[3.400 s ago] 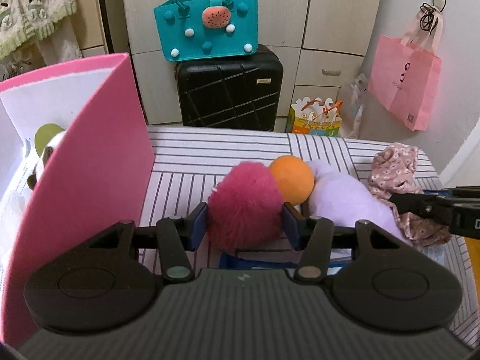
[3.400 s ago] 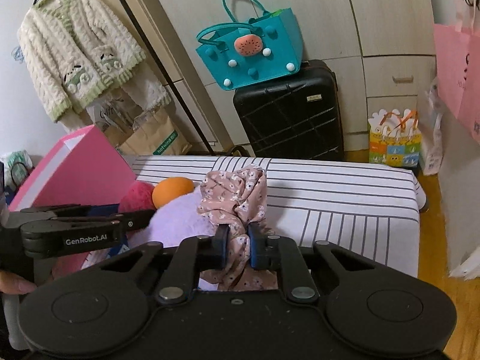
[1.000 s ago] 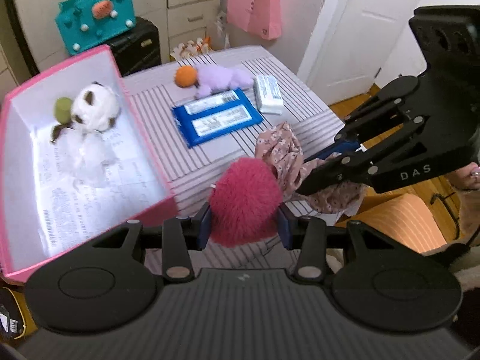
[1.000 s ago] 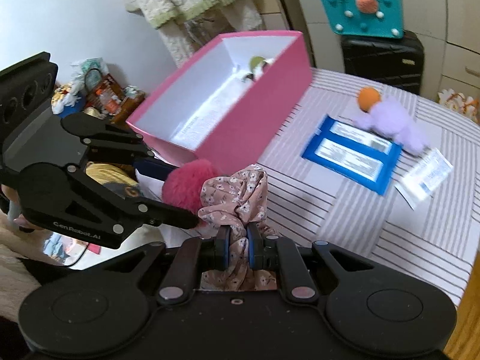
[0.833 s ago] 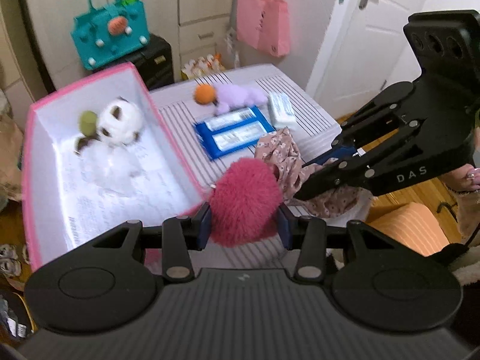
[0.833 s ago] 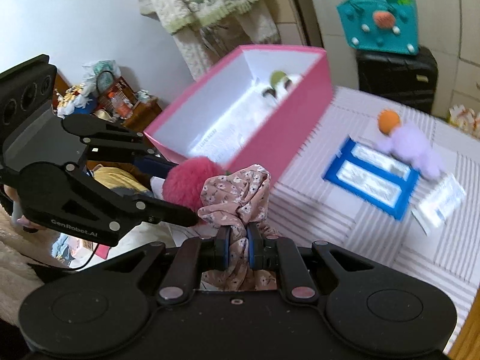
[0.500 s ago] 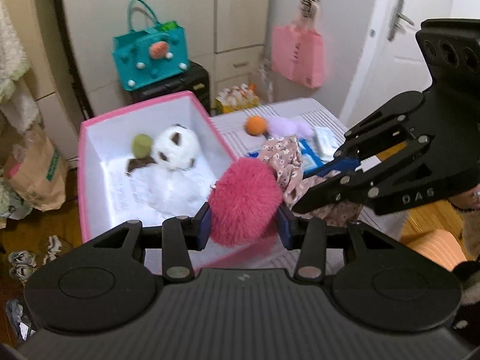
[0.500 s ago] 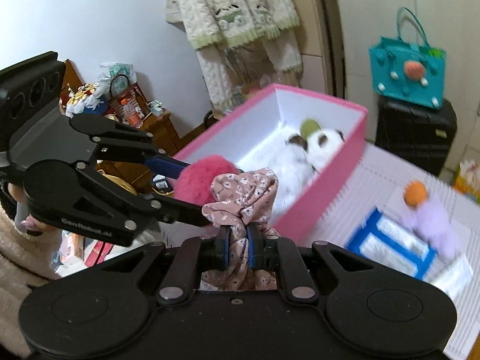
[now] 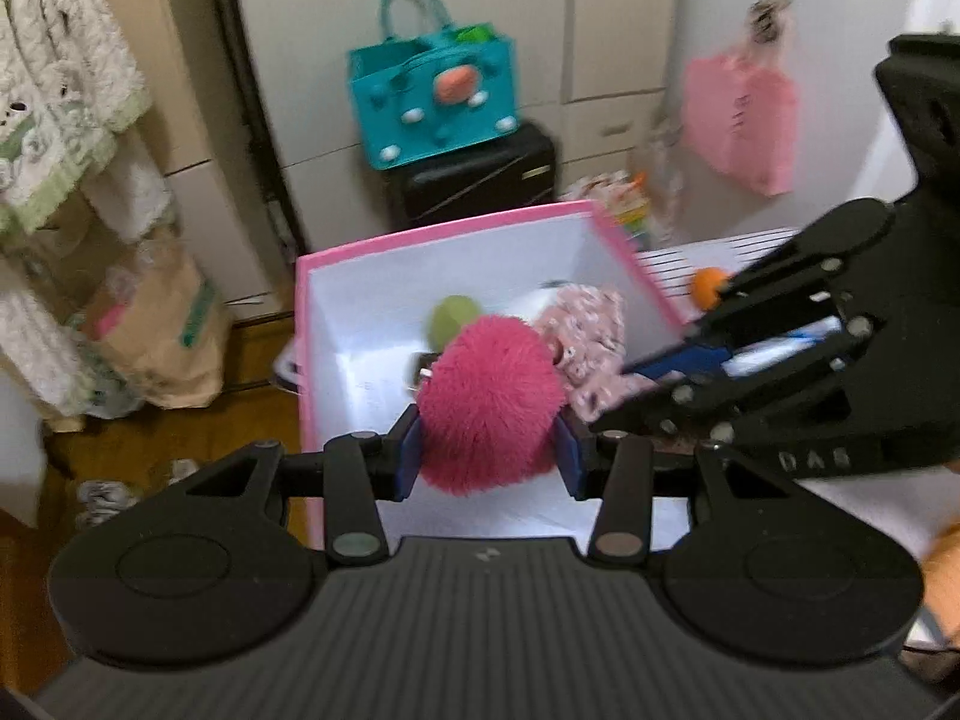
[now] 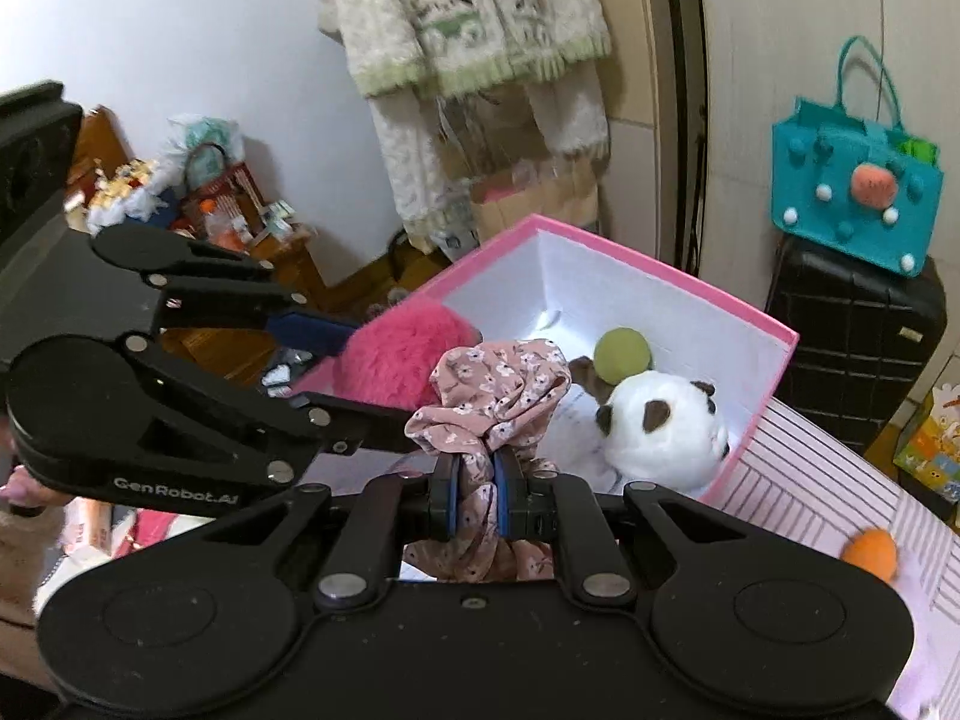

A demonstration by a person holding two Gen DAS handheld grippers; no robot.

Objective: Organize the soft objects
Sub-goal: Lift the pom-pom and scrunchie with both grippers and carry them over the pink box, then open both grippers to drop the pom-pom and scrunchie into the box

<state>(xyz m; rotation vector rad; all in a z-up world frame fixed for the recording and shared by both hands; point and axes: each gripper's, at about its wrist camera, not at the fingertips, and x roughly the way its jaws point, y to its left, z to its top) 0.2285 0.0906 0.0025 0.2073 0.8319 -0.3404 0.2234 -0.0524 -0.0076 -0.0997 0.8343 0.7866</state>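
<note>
The left tongs (image 9: pixel 489 459) pinch a fuzzy pink pompom (image 9: pixel 489 405) between their blue pads, the ball bulging out past both of them. It hangs over the near end of the open pink box (image 9: pixel 432 234), above the box's white inside. The right tongs (image 10: pixel 477 495) are pressed tight on a floral scrunchie (image 10: pixel 495 390), whose gathered cloth stands up above the pads and trails down below them. The scrunchie is held just beside the pompom, the two touching or nearly so, and it too is over the box.

Inside the box, toward the far end, lie a white plush (image 10: pixel 663 429) with brown patches and a green ball (image 10: pixel 622 348) right behind it, the two in contact. The box sits on a striped table (image 10: pixel 798 507). On the table past the box's right wall lies an orange ball (image 10: pixel 871 551), with something pale purple just beside it, too blurred to name.

Behind the box a teal bag (image 9: pixel 435 105) rests on a black suitcase (image 9: pixel 474 177) against the cupboards. A pink bag (image 9: pixel 744 120) hangs on the wall to the right, and a cream cardigan (image 10: pixel 474 18) hangs at the left.
</note>
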